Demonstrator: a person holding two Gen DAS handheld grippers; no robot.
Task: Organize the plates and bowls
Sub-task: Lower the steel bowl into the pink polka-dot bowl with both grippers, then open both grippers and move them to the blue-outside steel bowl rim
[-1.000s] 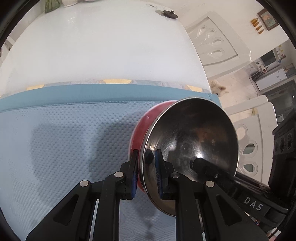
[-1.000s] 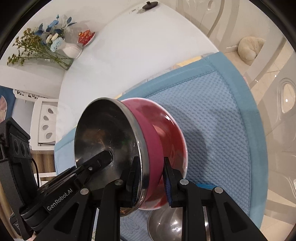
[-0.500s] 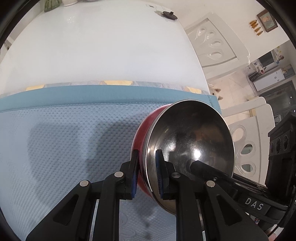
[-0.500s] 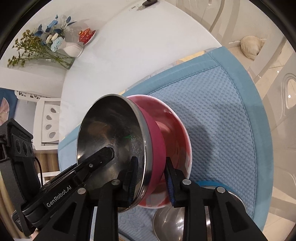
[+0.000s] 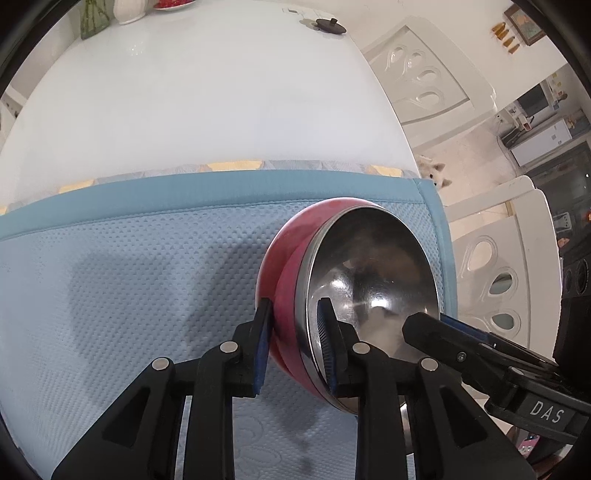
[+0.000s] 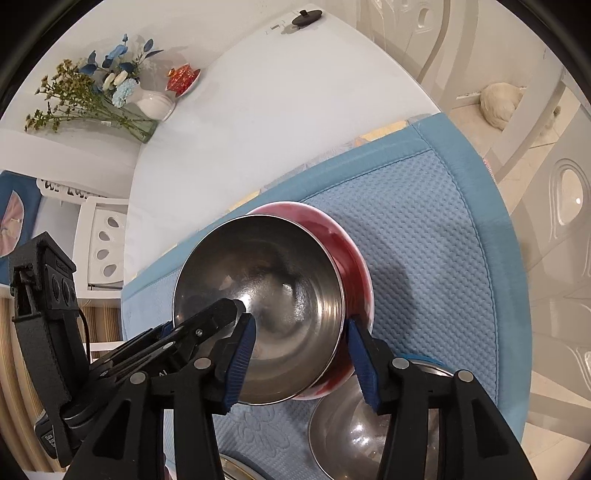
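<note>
A steel bowl (image 5: 373, 280) sits nested inside a red bowl (image 5: 284, 266), both tilted above the blue mat (image 5: 129, 280). My left gripper (image 5: 293, 345) is shut on the rims of the stacked bowls. In the right wrist view the steel bowl (image 6: 273, 295) and the red bowl (image 6: 354, 273) show too. My right gripper (image 6: 299, 354) is open, its fingers standing either side of the bowls. Its black finger shows in the left wrist view inside the steel bowl.
Another steel bowl (image 6: 354, 435) lies on the mat near the front, with a blue-rimmed dish (image 6: 421, 360) beside it. A vase of flowers (image 6: 110, 99), a small red dish (image 6: 183, 77) and a black lid (image 6: 306, 16) stand on the white table. White chairs (image 5: 491, 266) stand to the right.
My right gripper has opened and let go of the bowls' rims. The left gripper keeps its hold and the stacked bowls have tilted and shifted slightly.
</note>
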